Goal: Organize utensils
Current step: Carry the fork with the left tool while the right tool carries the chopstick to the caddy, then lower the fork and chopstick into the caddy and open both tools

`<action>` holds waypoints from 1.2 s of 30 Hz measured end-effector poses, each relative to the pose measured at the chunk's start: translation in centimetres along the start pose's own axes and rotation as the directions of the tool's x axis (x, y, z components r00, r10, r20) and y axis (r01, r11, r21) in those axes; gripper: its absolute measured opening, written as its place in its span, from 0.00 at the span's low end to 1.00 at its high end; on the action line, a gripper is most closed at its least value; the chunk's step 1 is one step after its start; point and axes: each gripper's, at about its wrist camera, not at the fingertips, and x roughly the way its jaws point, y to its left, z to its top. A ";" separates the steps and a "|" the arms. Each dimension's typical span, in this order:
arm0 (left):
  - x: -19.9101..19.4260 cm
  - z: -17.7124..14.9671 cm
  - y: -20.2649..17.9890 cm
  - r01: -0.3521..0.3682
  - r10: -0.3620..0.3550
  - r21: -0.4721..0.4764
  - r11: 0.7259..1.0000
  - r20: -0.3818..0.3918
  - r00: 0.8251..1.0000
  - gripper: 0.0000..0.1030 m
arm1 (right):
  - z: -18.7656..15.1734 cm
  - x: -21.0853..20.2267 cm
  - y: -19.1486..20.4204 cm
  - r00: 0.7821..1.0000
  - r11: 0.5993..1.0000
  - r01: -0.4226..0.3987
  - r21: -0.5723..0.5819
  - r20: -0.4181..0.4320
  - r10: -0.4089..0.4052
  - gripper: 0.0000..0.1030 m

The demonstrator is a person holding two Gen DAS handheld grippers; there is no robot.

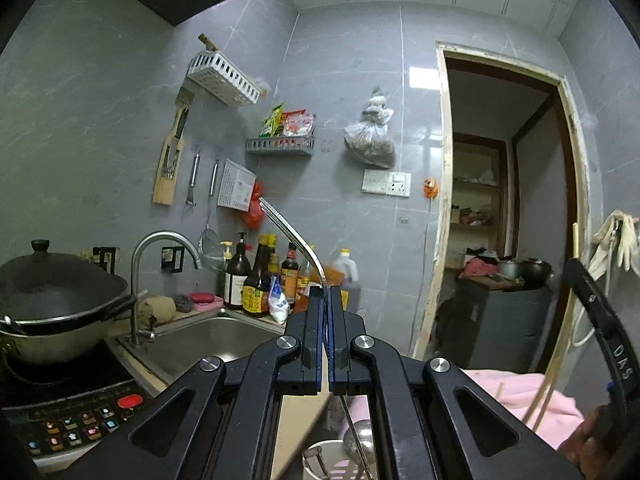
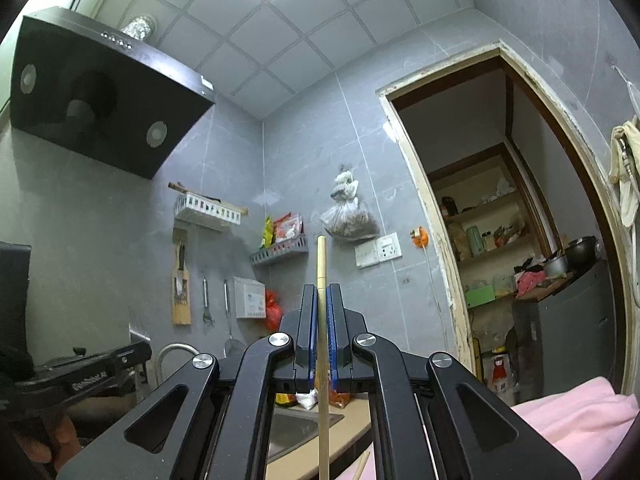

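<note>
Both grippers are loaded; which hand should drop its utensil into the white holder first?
Left, probably. The white holder shows directly under the left gripper, shut on the metal spoon. The right gripper holds a wooden chopstick; no holder shows there.

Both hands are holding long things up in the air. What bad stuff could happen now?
The left tool pinches a metal spoon handle at a thin edge; it might twist or slip out. The right tool grips one long wooden chopstick that could pivot or slide down. The spoon's raised end could also knock the sauce bottles nearby.
</note>
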 end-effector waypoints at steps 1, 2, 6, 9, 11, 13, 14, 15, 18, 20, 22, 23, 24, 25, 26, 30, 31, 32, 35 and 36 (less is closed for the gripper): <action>0.5 -0.4 -0.1 0.000 0.000 0.004 1.000 -0.011 1.000 0.00 | -0.3 0.2 0.0 1.000 1.000 0.003 -0.002 -0.003 -0.003 0.03; 0.9 -0.7 0.0 0.001 -0.001 0.008 1.000 -0.018 1.000 0.00 | -0.6 0.4 -0.1 1.000 1.000 0.007 -0.004 -0.008 -0.007 0.03; 2.3 -2.6 -0.6 -0.013 0.015 0.047 0.999 -0.045 0.999 0.00 | -1.6 0.9 -0.5 0.999 1.000 0.018 -0.008 -0.033 -0.018 0.03; 2.9 -3.8 -0.7 -0.016 0.019 0.053 0.998 -0.061 0.998 0.00 | -2.2 1.0 -0.7 0.999 1.000 0.023 -0.012 -0.046 -0.023 0.03; 3.2 -4.5 -0.7 -0.019 0.023 0.057 0.998 -0.068 0.997 0.00 | -2.7 1.1 -0.8 0.998 1.000 0.026 -0.013 -0.056 -0.027 0.03; 3.4 -5.0 -0.7 -0.019 0.024 0.063 0.998 -0.073 0.997 0.00 | -3.1 1.3 -0.8 0.997 1.000 0.026 -0.017 -0.069 -0.027 0.03; 3.3 -5.4 -0.8 -0.016 0.021 0.068 0.998 -0.076 0.997 0.00 | -3.4 1.4 -0.8 0.996 0.999 0.027 -0.022 -0.079 -0.029 0.03; 3.4 -5.5 -0.9 -0.014 0.019 0.073 0.997 -0.076 0.997 0.00 | -3.7 1.4 -0.8 0.996 0.999 0.027 -0.027 -0.086 -0.030 0.03; 3.3 -6.1 -1.4 -0.005 0.013 0.099 0.995 -0.078 0.997 0.00 | -4.3 1.5 -0.5 0.994 0.998 0.029 -0.047 -0.105 -0.034 0.03; 3.2 -6.5 -1.8 0.002 0.008 0.117 0.993 -0.084 0.996 0.00 | -4.5 1.6 -0.5 0.993 0.998 0.030 -0.053 -0.117 -0.036 0.03; 3.3 -6.9 -2.1 0.012 0.001 0.133 0.991 -0.093 0.996 0.00 | -4.7 1.5 -0.4 0.991 0.997 0.029 -0.065 -0.132 -0.037 0.03; 3.3 -7.1 -2.3 0.021 -0.006 0.141 0.990 -0.106 0.994 0.00 | -4.9 1.5 -0.3 0.989 0.997 0.028 -0.074 -0.142 -0.038 0.03; 3.4 -7.3 -2.4 0.028 -0.011 0.146 0.989 -0.118 0.993 0.00 | -5.0 1.5 -0.2 0.987 0.996 0.027 -0.081 -0.153 -0.039 0.03; 3.4 -7.5 -2.4 0.036 -0.017 0.148 0.988 -0.129 0.991 0.00 | -5.2 1.4 -0.2 0.985 0.996 0.024 -0.089 -0.169 -0.038 0.03; 3.5 -7.6 -2.5 0.044 -0.023 0.150 0.988 -0.141 0.990 0.00 | -5.3 1.3 -0.2 0.983 0.996 0.019 -0.093 -0.180 -0.036 0.03; 3.4 -8.2 -2.8 0.074 -0.043 0.165 0.983 -0.184 0.982 0.00 | -5.6 0.9 -0.2 0.973 0.994 0.010 -0.112 -0.228 -0.036 0.04; 3.3 -8.3 -3.0 0.083 -0.050 0.170 0.982 -0.193 0.980 0.00 | -5.7 0.8 -0.2 0.969 0.993 0.010 -0.116 -0.243 -0.038 0.04; 3.3 -8.3 -3.0 0.093 -0.057 0.171 0.981 -0.201 0.978 0.00 | -5.8 0.8 -0.2 0.966 0.993 0.009 -0.118 -0.254 -0.039 0.04; 3.0 -8.3 -3.0 0.125 -0.088 0.158 0.980 -0.224 0.971 0.01 | -6.0 0.5 -0.3 0.955 0.994 0.003 -0.113 -0.295 -0.036 0.04; 2.9 -8.4 -2.9 0.133 -0.096 0.152 0.980 -0.229 0.969 0.01 | -6.0 0.4 -0.4 0.953 0.994 0.001 -0.111 -0.302 -0.035 0.04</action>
